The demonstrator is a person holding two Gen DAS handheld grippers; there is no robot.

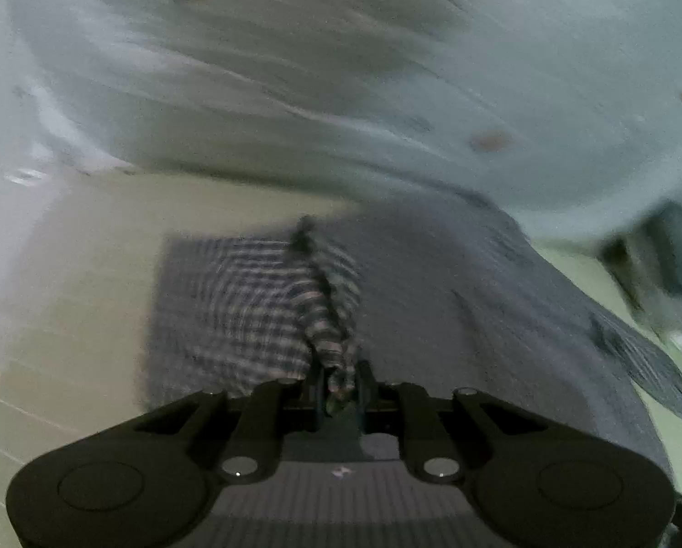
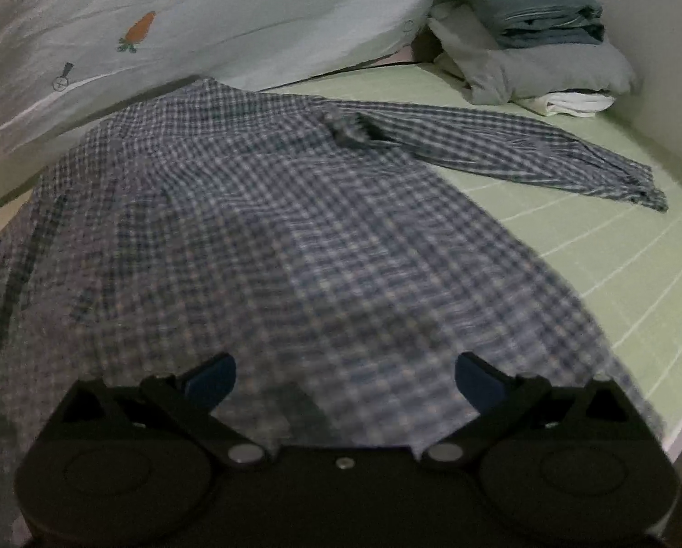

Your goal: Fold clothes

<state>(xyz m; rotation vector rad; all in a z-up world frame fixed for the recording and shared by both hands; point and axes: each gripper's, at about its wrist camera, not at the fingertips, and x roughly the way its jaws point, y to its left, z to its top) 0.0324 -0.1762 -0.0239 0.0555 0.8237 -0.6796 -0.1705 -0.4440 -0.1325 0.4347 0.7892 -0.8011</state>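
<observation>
Your left hand-held gripper (image 1: 336, 392) is clamped on a bunched bit of the plaid shirt (image 2: 272, 228); the pinched fabric (image 1: 327, 319) runs straight ahead from the jaws as a twisted ridge. That view is badly blurred, so I can't tell which part you've got, cuff, hem or placket. Your right hand-held gripper (image 2: 343, 379) is wide open, blue pads (image 2: 213, 376) apart, holding nothing, w/ the shirt's hem area right under and ahead of it.

The shirt lies spread on the bed's green sheet (image 2: 615, 265), body directly in front of the right gripper, collar (image 2: 354, 130) at the far end. One sleeve (image 2: 523, 150) lies flat, stretched out ahead and to the right, cuff end furthest right. So the long axis of the body runs away from you, hem near, collar far; the sleeve points off to the right across it.

Handling, my read: thin woven cotton, light, fully limp, not slippery, not fragile. It'll sag and drag wherever it's unsupported, and a one-point grip just makes a rope of it, as on the left. Better to take it at seams or edges, e.g. shoulder seam + hem corner on the same side, so the fold line stays straight. Pinch a single layer edge.

A pale duvet (image 2: 249, 9) sits beyond the shirt, and a stack of folded clothes (image 2: 532, 36) is far right.
</observation>
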